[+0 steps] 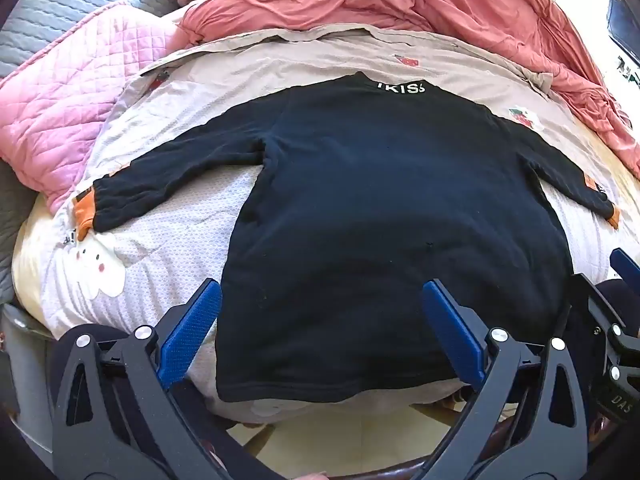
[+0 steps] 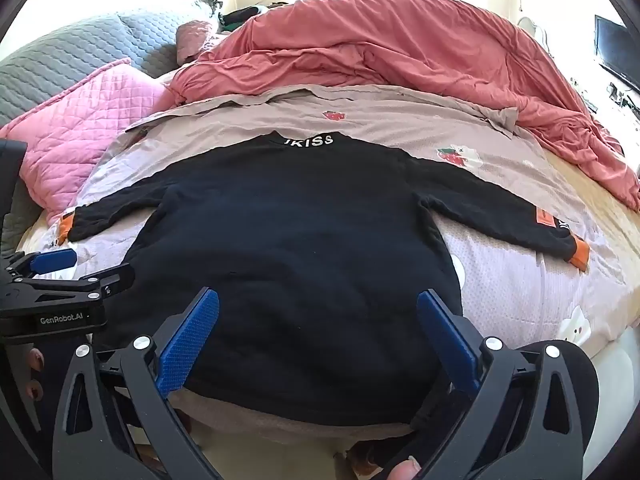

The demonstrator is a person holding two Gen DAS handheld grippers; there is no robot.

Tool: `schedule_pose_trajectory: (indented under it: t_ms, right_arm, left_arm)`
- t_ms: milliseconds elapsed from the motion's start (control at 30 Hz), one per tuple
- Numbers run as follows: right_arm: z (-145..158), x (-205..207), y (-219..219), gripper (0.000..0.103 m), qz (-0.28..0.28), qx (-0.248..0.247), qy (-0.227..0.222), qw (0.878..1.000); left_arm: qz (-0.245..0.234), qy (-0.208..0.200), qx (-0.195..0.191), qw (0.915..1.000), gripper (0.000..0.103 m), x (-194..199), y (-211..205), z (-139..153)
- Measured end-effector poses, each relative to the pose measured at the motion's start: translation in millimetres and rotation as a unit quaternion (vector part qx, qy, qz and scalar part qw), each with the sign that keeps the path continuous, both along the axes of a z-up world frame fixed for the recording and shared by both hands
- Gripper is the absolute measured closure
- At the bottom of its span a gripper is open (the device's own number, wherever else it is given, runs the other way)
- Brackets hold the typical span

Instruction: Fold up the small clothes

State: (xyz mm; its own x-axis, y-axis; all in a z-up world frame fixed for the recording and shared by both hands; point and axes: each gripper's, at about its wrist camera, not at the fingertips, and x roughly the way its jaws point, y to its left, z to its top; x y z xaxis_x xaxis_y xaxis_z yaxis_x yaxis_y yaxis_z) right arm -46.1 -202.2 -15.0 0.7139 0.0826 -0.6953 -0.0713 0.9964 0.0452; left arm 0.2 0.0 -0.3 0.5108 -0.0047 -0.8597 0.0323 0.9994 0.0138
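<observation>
A black long-sleeved top [image 1: 360, 208] lies flat and spread on the bed [image 1: 168, 236], its hem at the near edge and its collar, printed with white letters, pointing toward the far side. Both sleeves stretch out sideways, each ending in an orange cuff [image 1: 82, 216], one toward the left edge of the bed and one toward the right. A pink quilted blanket [image 1: 68, 92] sits at the far left corner, and a rumpled salmon duvet [image 2: 400, 48] is heaped along the far edge, well apart from the top.

The left gripper [image 1: 320, 320] hangs over the hem with its jaws wide apart and nothing between them; one blue pad is over the top's left side edge, the other over the body. The right gripper [image 2: 318, 320] hovers the same way over the hem's right half, jaws spread and empty.

The fold has apparently not begun. To do it well, each gripper would best pinch a sleeve or a hem corner cleanly through both layers of cloth, without catching the printed sheet underneath. Bringing the sleeves in across the body first should give a neat rectangle; lifting just clear of the bed and laying the cloth down smoothly keeps wrinkles out. The fabric looks thick and soft, so a deep bite seems wise, lest it slip.
</observation>
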Motion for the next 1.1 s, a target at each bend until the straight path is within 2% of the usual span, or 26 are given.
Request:
schedule_pose_trajectory:
  t_ms: [267, 300, 1100]
  right_arm:
    - [-1.2, -0.8, 0.6, 0.004, -0.007, 0.002, 0.013, 1.0]
    - [2.8, -3.1, 0.7, 0.004, 0.004, 0.002, 0.002, 1.0]
    - [-3.3, -3.4, 1.8, 0.004, 0.005, -0.002, 0.006, 1.0]
  left_arm:
    - [-0.001, 0.001, 0.001, 1.0, 0.009, 0.1, -0.3, -2.3]
    - [0.0, 0.001, 0.001, 1.0, 0.009, 0.2, -0.3, -2.4]
    - [0.005, -0.004, 0.001, 1.0, 0.009, -0.6, 3.9, 1.8]
